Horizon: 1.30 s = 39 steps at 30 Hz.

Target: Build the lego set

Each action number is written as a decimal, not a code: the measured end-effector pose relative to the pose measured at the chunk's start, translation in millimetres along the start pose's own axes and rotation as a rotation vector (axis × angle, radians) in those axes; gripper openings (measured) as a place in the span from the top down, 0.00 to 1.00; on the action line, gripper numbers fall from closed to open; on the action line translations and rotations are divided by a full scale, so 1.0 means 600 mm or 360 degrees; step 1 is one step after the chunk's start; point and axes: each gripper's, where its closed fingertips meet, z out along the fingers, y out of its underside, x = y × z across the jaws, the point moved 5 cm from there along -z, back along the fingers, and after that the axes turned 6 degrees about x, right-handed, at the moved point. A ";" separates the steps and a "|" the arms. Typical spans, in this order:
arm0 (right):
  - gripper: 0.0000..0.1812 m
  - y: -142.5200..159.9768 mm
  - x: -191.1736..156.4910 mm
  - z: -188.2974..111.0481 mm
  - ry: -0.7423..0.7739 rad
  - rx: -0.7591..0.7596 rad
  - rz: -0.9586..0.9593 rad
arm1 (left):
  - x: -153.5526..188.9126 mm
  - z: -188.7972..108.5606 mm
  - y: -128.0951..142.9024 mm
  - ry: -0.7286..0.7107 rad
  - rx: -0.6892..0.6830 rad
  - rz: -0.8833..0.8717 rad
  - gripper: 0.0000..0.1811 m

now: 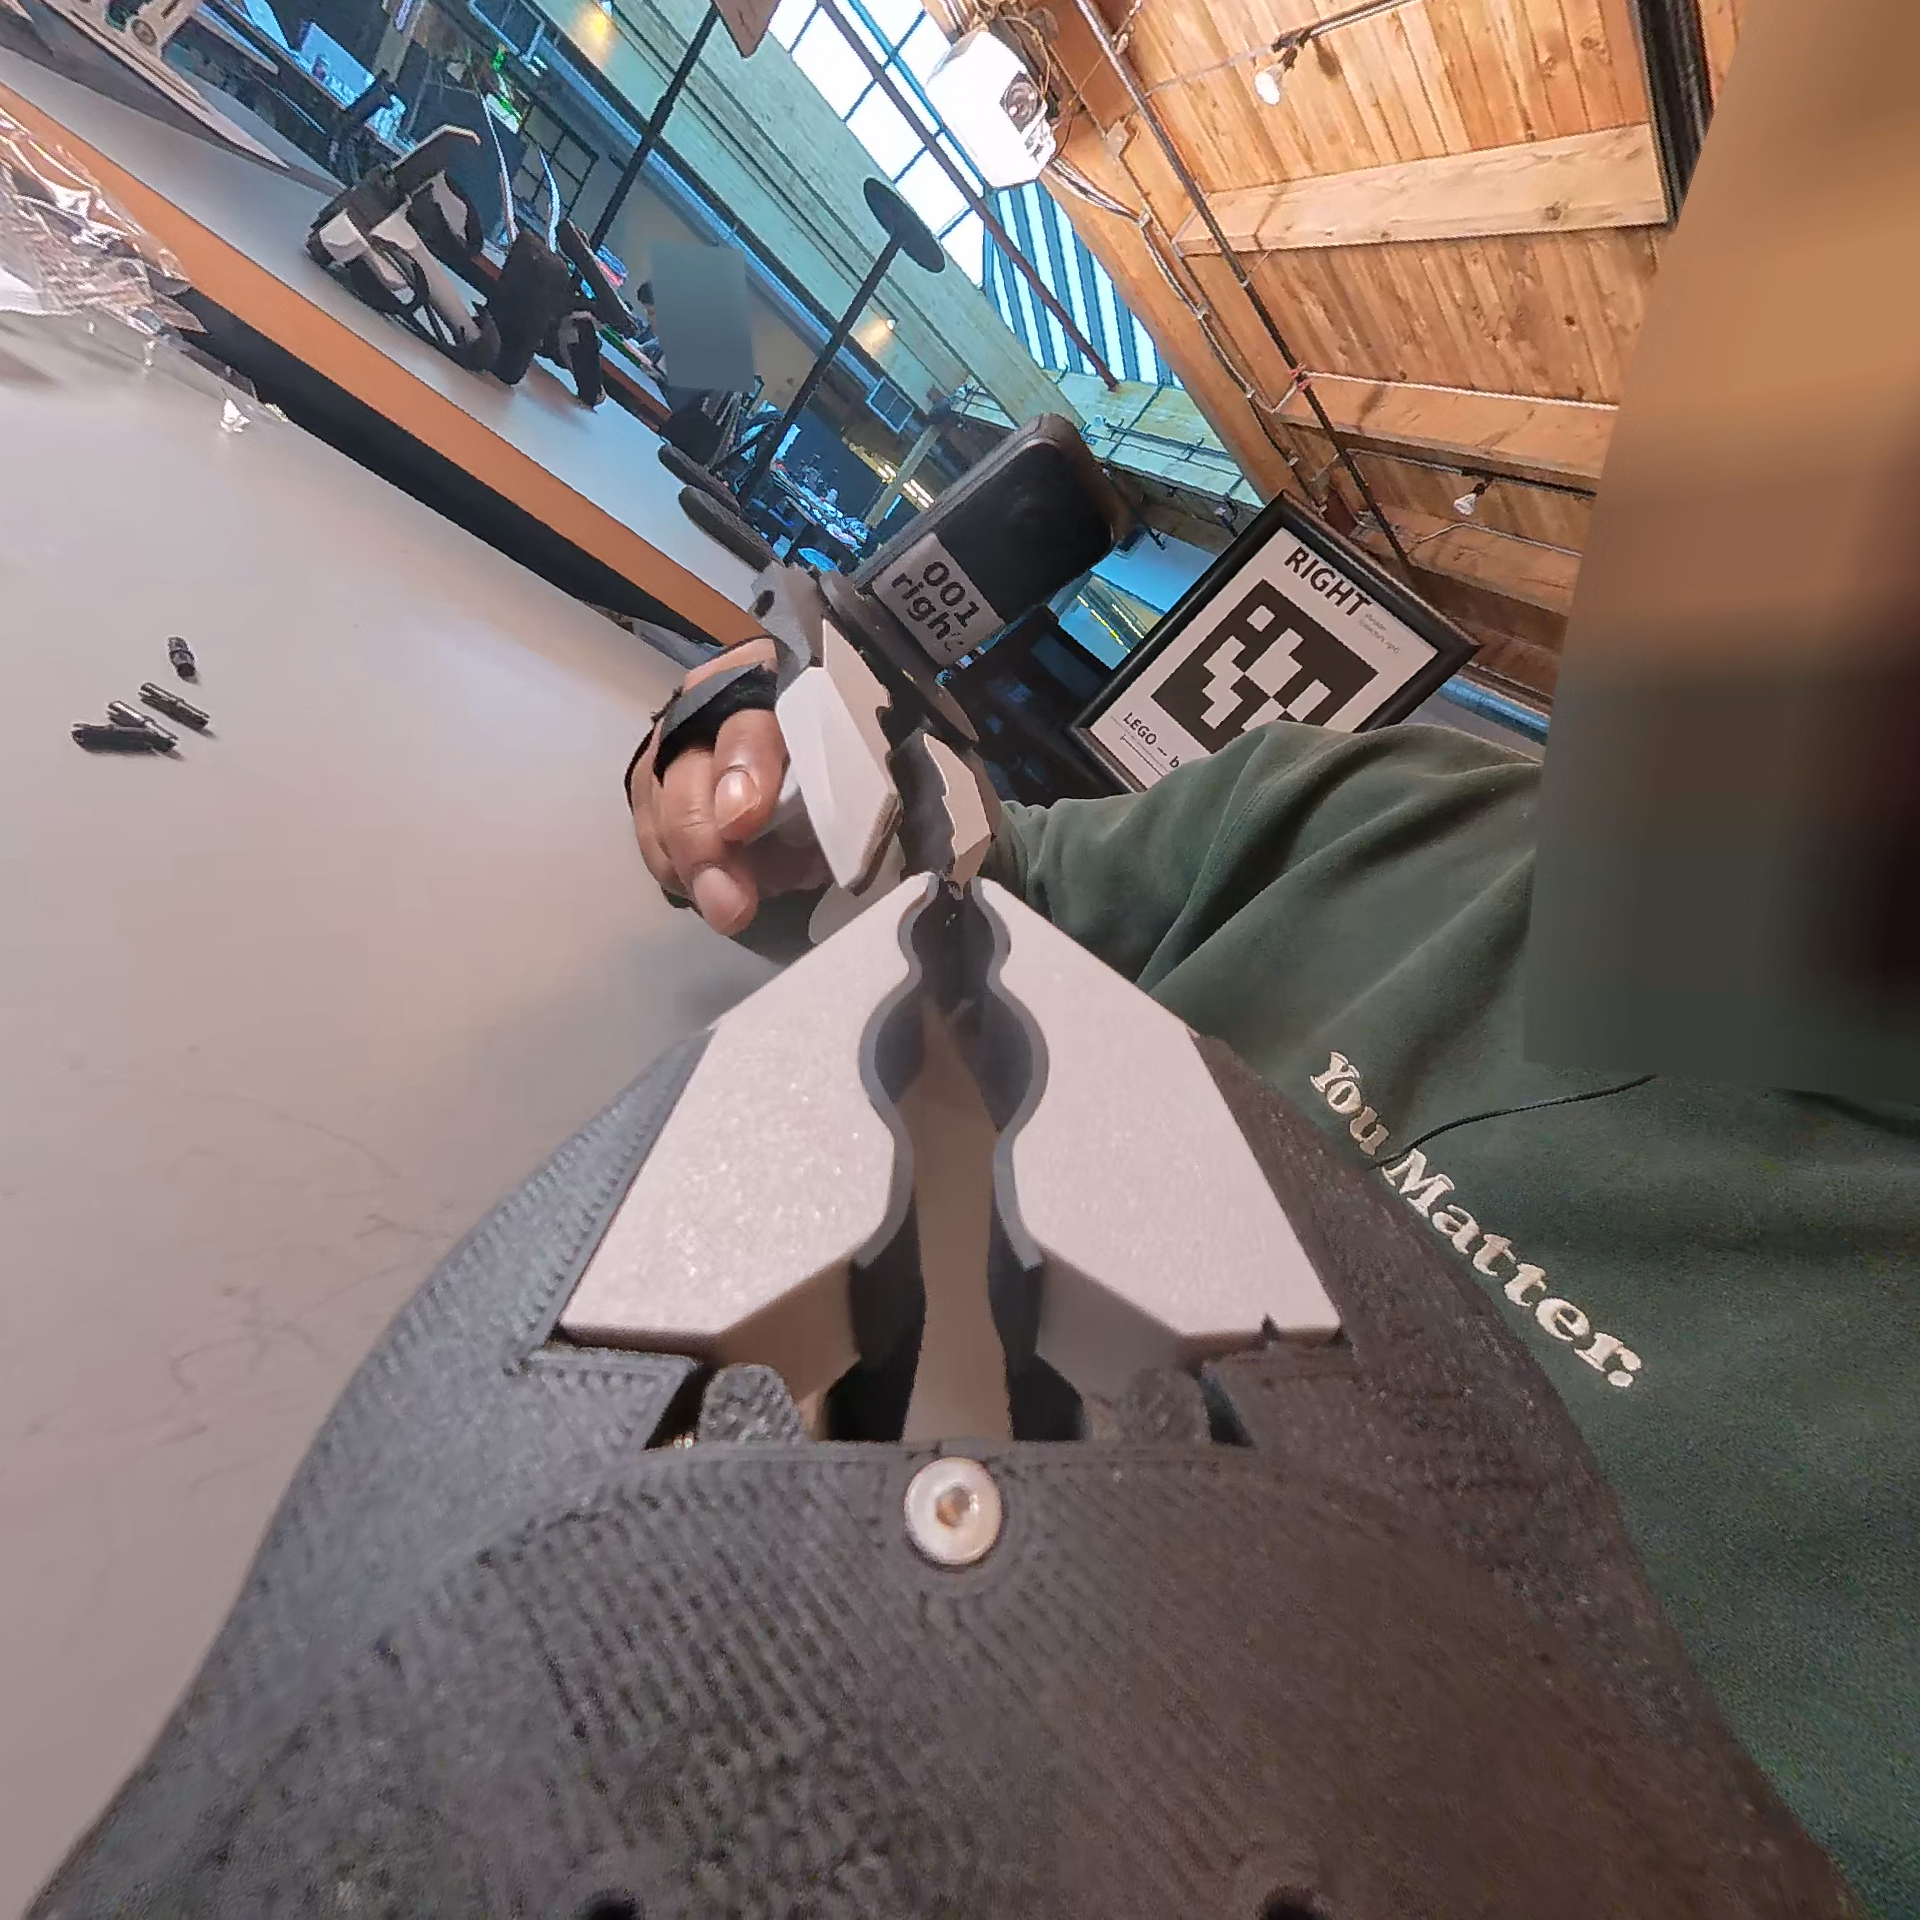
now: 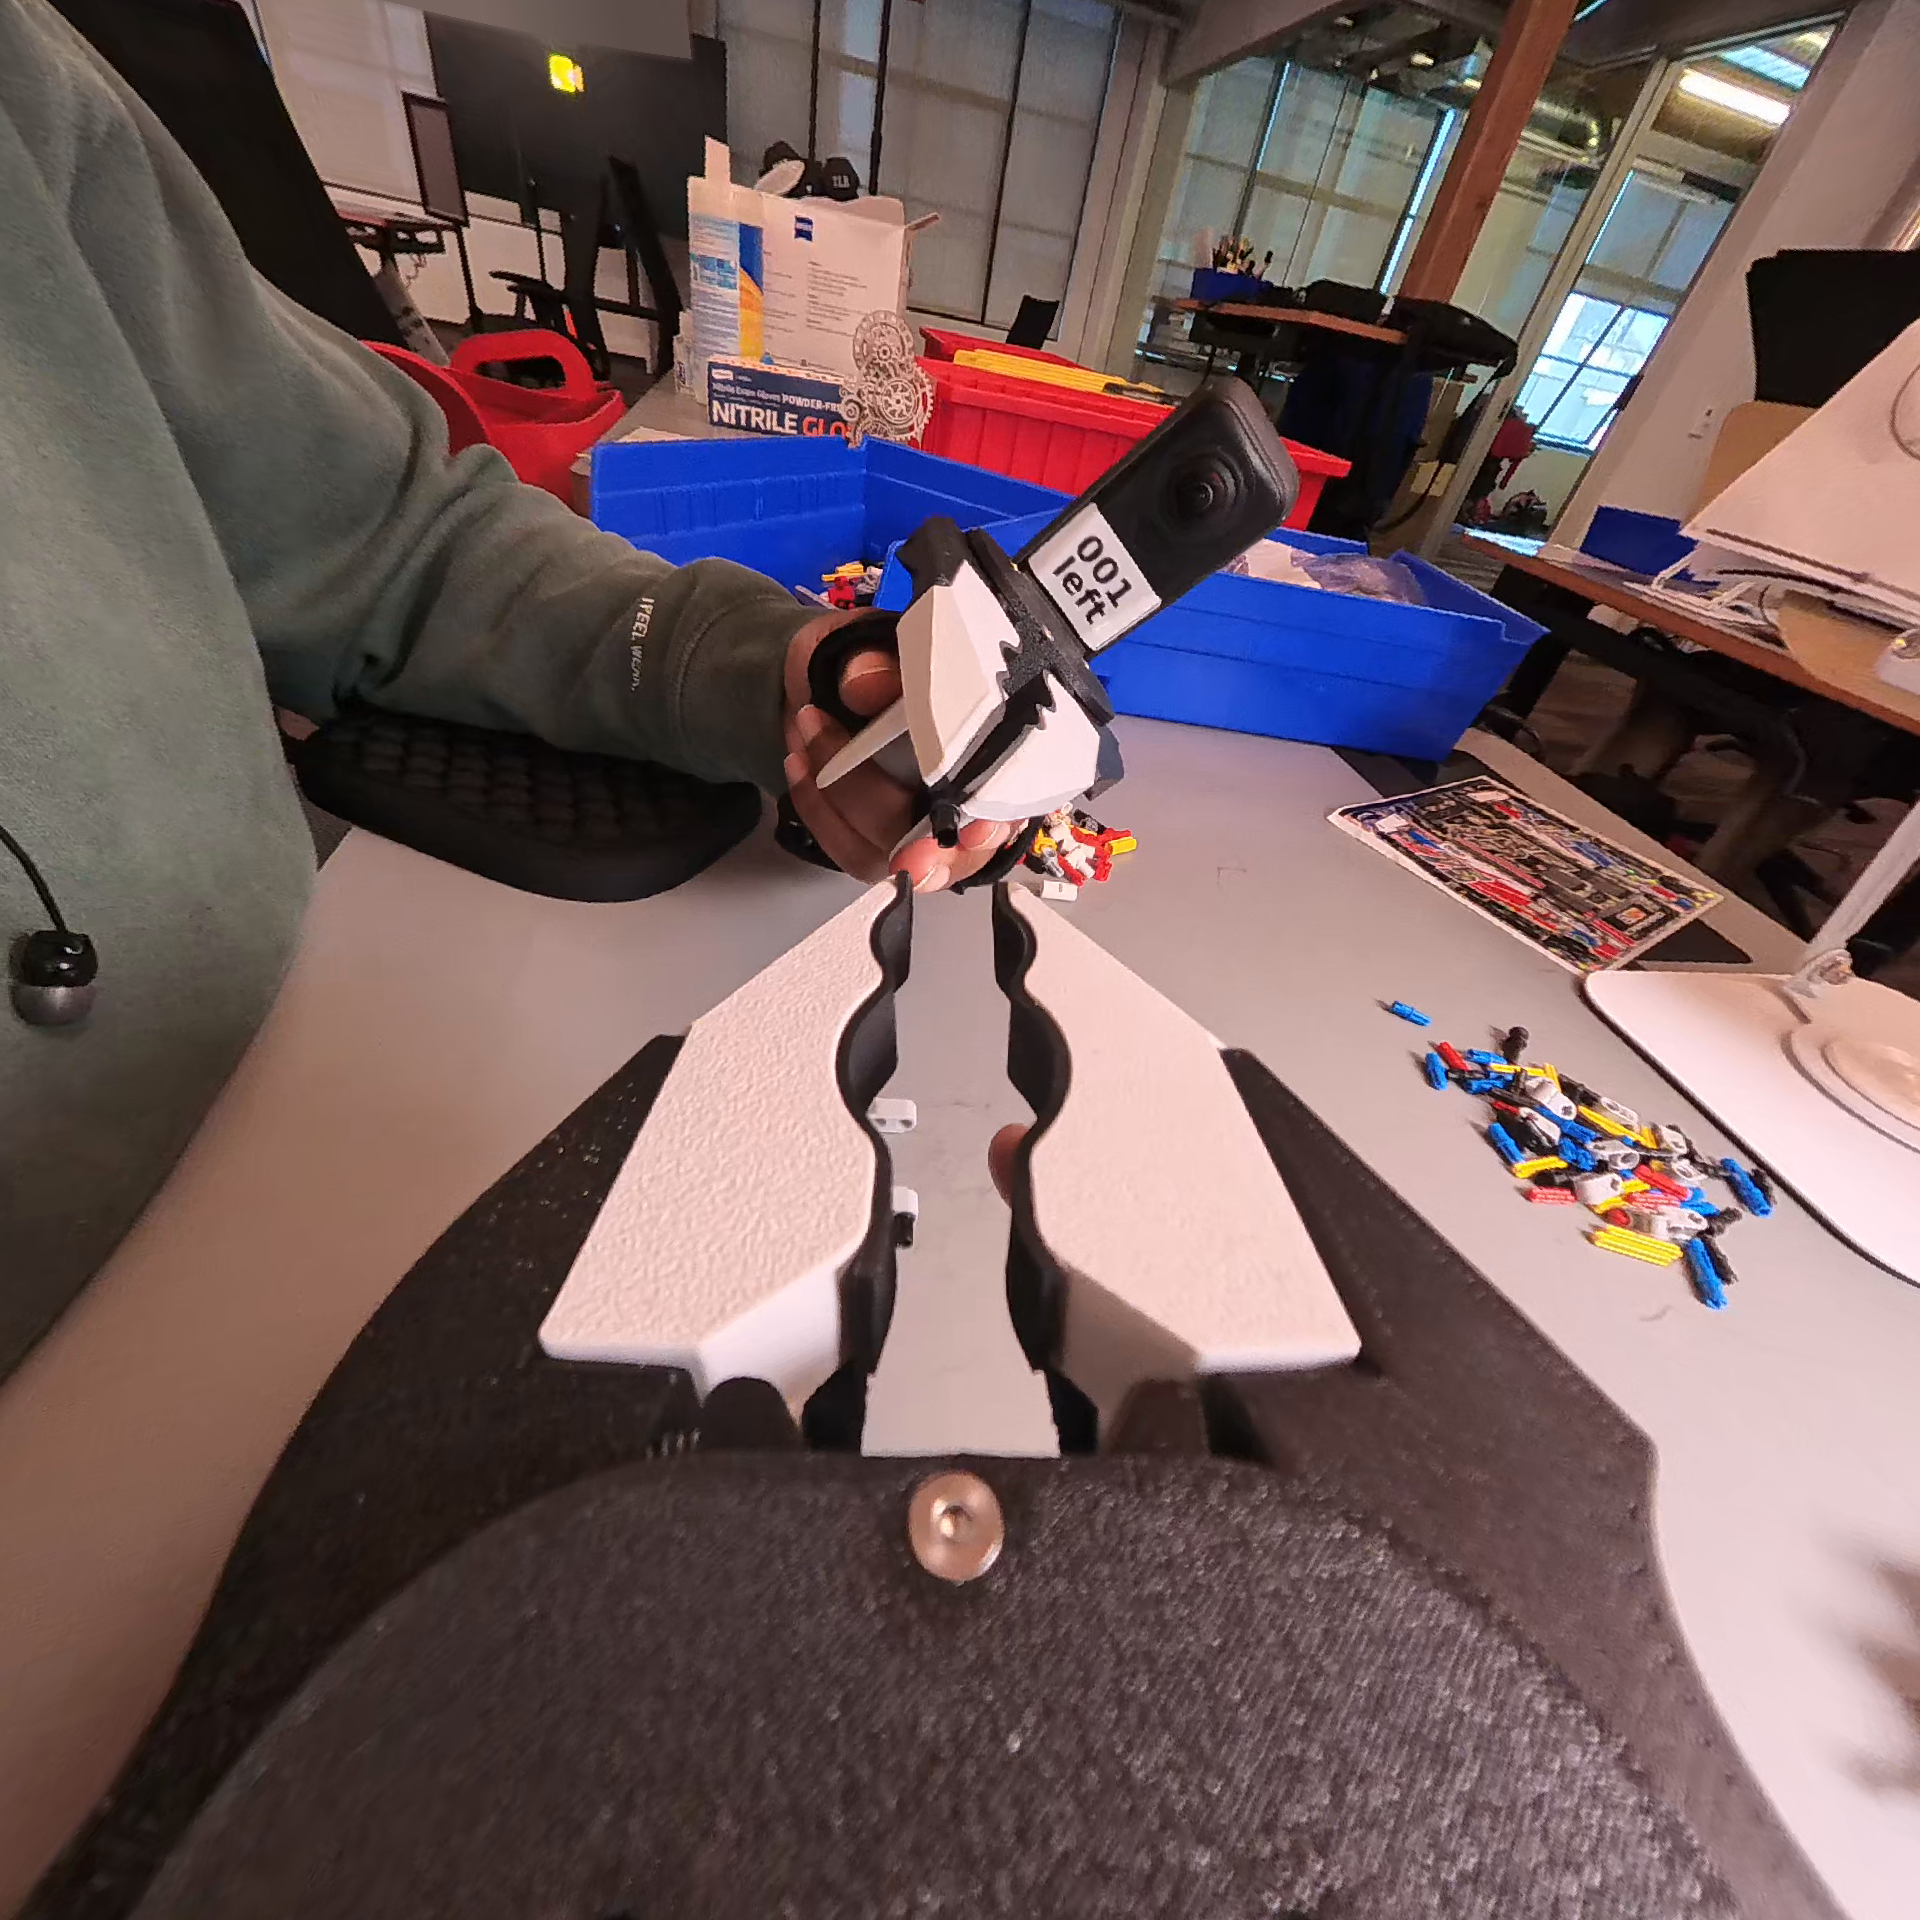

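In the left wrist view my left gripper (image 1: 951,896) is shut on a small black pin (image 1: 952,940) and held above the grey table (image 1: 260,935). The right gripper (image 1: 948,868) points down at it, tip to tip. In the right wrist view my right gripper (image 2: 953,891) has its jaws a little apart with nothing between them. The left gripper (image 2: 943,831) hangs just beyond, with the black pin (image 2: 940,821) sticking out of its tips. A partly built red, white and yellow lego model (image 2: 1081,844) lies on the table behind it.
A pile of coloured lego pieces (image 2: 1600,1164) and an instruction sheet (image 2: 1527,873) lie at the right, beside a white stand base (image 2: 1766,1081). Blue bins (image 2: 1299,644) and red bins (image 2: 1039,416) stand behind. Loose black pins (image 1: 135,717) lie at the left. Small white pieces (image 2: 894,1114) lie below.
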 end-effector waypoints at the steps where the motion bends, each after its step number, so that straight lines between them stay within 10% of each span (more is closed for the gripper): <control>1: 0.93 -0.001 0.000 0.000 0.0002 0.0004 -0.0003 | 0.000 0.000 0.000 0.0000 -0.0001 0.0000 0.99; 19: 0.98 0.002 0.003 0.003 0.0018 -0.0024 0.0025 | -0.015 0.004 0.008 -0.0153 -0.0067 0.0104 0.98; 29: 0.98 0.066 0.023 -0.049 -0.0016 -0.0543 -0.0021 | -0.064 -0.017 0.117 -0.0878 -0.1229 0.0776 0.91; 39: 0.98 0.081 -0.008 -0.043 -0.0145 -0.0612 -0.0012 | -0.077 0.001 0.135 -0.0956 -0.1363 0.0978 0.97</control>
